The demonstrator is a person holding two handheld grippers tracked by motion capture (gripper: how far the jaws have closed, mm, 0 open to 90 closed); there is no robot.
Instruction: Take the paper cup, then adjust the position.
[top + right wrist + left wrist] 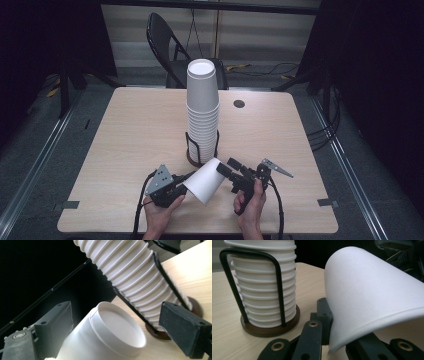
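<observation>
Left gripper [181,191] clamped the cup [205,181] by its rim, lying sideways at 6 o'clock of the stack [202,117]; right gripper [226,169], jaws wide, faced its base, probably for handover.

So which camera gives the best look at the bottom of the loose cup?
The right gripper view: the loose cup points its recessed base straight at that camera. The high view shows the cup lying sideways; the left gripper view shows its wall and rim.
</observation>
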